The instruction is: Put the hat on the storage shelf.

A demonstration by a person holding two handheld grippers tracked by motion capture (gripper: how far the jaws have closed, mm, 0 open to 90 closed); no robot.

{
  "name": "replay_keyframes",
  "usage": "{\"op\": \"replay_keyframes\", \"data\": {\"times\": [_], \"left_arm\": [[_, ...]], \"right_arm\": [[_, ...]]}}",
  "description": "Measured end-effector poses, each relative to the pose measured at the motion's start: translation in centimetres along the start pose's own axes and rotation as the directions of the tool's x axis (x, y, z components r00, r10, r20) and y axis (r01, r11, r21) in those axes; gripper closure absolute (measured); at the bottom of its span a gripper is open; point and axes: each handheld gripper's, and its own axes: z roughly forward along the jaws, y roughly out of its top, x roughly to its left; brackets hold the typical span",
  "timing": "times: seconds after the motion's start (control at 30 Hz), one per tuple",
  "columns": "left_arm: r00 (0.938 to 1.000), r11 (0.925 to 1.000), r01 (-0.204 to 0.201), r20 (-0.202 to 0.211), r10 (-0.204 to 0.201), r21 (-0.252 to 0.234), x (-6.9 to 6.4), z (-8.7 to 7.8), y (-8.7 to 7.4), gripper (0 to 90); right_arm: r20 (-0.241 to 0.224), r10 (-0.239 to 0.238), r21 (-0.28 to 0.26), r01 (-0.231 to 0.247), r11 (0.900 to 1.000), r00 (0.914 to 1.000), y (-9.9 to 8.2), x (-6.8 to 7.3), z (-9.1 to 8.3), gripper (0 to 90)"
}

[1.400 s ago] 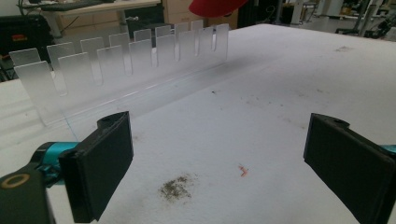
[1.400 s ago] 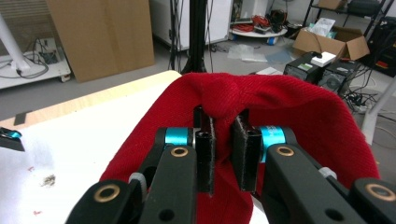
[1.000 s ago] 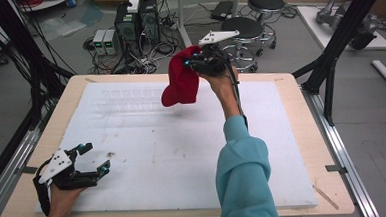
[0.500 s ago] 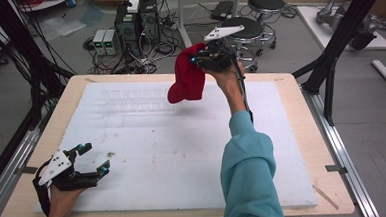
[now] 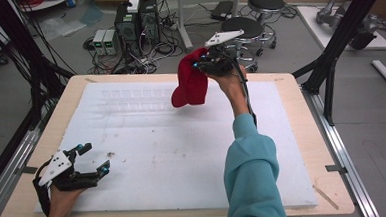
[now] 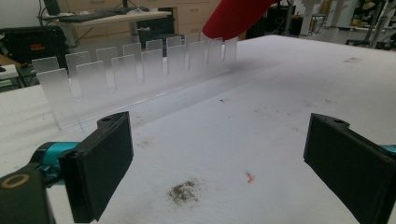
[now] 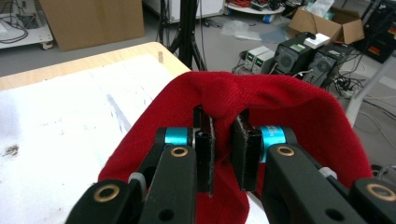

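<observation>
- Up over the far edge of the table [image 5: 292, 133]: right gripper [image 5: 209, 63], raised on an outstretched arm in a teal sleeve [image 5: 250, 180].
- Clamped between its jaws: a fold of red knit cloth [image 5: 189, 81], hanging free in the air above the white mat [image 5: 183, 149].
- Down at the near left corner: left gripper [image 5: 86, 161], resting low, jaws wide apart, nothing between them.
- Beyond it, standing across the far part of the mat: clear plastic rack [image 6: 135, 65] with rows of upright tabs, the cloth above its far end.

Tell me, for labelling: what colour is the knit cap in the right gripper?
Red knit cap; clearest in the right gripper view.
</observation>
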Motion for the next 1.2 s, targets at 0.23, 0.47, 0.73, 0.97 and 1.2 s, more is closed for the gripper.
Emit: {"op": "replay_keyframes", "data": {"times": [0.23,0.47,0.73,0.97,1.2], "left_arm": [[1.0,1.0,0.001,0.0,-0.001,0.001,0.0,0.0,0.0,8.7],[1.0,1.0,-0.001,0.0,0.001,0.001,0.0,0.0,0.0,8.7],[1.0,1.0,0.008,0.002,-0.008,-0.001,0.1,0.0,0.0,8.6],[1.0,1.0,0.01,0.001,-0.01,-0.001,0.1,0.0,0.0,8.7],[0.9999,0.9999,0.015,-0.001,-0.015,-0.002,0.1,0.0,0.0,8.7]], "right_arm": [[-0.015,-0.004,-0.015,0.004,0.9999,0.9999,0.3,0.5,0.7,80.9],[-0.038,0.011,-0.052,-0.013,0.9986,0.9992,0.6,1.2,2.2,80.9],[-0.056,0.056,-0.094,-0.061,0.9937,0.9969,0.5,1.2,3.1,80.9],[-0.087,0.069,-0.115,-0.079,0.9902,0.9938,0.6,1.6,3.8,80.8],[-0.108,0.052,-0.116,-0.065,0.9912,0.9928,1.1,2.2,4.6,80.7]]}}
